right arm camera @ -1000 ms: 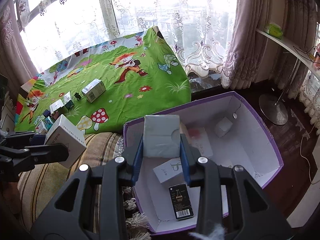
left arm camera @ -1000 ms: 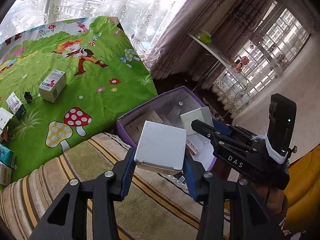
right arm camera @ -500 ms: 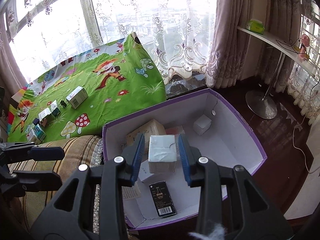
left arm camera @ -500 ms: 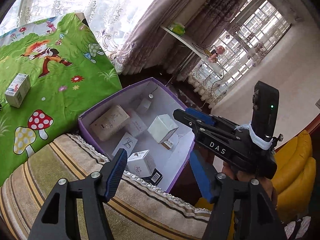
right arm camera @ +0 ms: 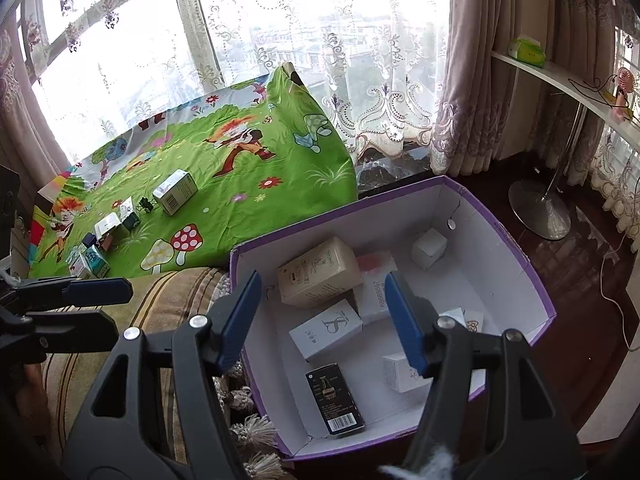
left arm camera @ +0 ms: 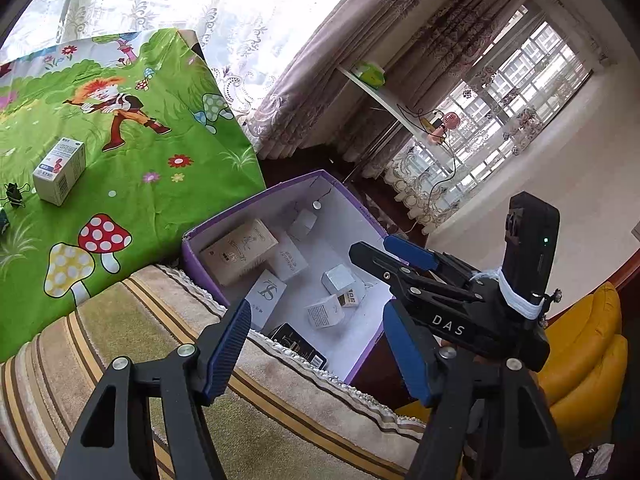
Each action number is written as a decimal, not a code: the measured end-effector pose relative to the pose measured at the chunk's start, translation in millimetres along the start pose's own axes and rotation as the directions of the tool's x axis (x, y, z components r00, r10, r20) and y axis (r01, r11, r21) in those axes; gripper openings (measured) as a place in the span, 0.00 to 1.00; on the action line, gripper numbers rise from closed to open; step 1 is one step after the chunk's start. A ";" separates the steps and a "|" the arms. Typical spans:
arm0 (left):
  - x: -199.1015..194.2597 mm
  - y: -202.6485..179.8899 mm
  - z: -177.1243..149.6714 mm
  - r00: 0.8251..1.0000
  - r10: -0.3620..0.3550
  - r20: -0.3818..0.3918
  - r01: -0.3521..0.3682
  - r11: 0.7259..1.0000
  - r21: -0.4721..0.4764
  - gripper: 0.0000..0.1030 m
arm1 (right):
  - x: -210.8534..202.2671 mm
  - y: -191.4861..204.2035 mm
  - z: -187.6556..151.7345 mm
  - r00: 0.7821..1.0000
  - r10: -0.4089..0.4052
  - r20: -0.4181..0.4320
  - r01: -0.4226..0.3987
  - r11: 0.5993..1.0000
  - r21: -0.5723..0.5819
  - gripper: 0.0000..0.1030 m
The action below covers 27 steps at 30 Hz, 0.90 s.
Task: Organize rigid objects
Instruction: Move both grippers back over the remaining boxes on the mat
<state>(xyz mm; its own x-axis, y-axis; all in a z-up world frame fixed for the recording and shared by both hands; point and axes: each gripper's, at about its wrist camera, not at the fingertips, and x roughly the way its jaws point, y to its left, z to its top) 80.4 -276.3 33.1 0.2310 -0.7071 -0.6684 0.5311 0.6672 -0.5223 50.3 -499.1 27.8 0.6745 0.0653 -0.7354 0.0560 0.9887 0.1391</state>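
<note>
Boxes [right arm camera: 320, 272] lie in the purple bin [right arm camera: 532, 276], both jaws empty.

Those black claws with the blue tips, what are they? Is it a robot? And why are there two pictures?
No robot here: a person holds a grabbing tool in each hand, and each tool carries a little camera looking out along its two fingers. So one picture comes from the left gripper and one from the right gripper. In the left picture you can also see the right tool poking in from the side. Both have just been opening, and nothing sits between their blue pads now. Below them is a purple box with small packages inside, like a tan carton and a black carton. More little boxes, like the white box, wait on the green cartoon cloth. That cloth lies next to a striped rug.
</note>
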 end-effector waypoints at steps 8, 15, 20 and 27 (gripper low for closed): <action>-26.2 25.1 -0.7 0.997 0.058 0.051 -0.055 0.997 -0.059 0.72 | -0.1 3.8 -2.2 1.000 0.018 -0.015 -0.019 1.000 -0.018 0.70; -63.3 73.6 -5.0 0.985 0.142 0.097 -0.122 0.975 -0.187 0.73 | -0.2 10.9 -2.6 0.998 0.052 -0.019 -0.053 0.998 -0.045 0.74; -94.9 110.5 -17.1 0.965 0.232 0.121 -0.194 0.944 -0.266 0.74 | 6.8 20.8 -2.8 0.995 0.089 -0.034 -0.092 0.993 -0.072 0.75; -133.4 158.9 -41.5 0.935 0.346 0.076 -0.305 0.895 -0.327 0.75 | 19.8 34.7 -0.9 0.988 0.142 -0.058 -0.147 0.985 -0.094 0.76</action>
<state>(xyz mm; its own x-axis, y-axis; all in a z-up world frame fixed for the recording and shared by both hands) 100.2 -66.2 17.3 0.4621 -0.4479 -0.7654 0.1386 0.8890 -0.4365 64.9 -463.4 17.4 0.6321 0.2122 -0.7453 -0.1131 0.9767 0.1822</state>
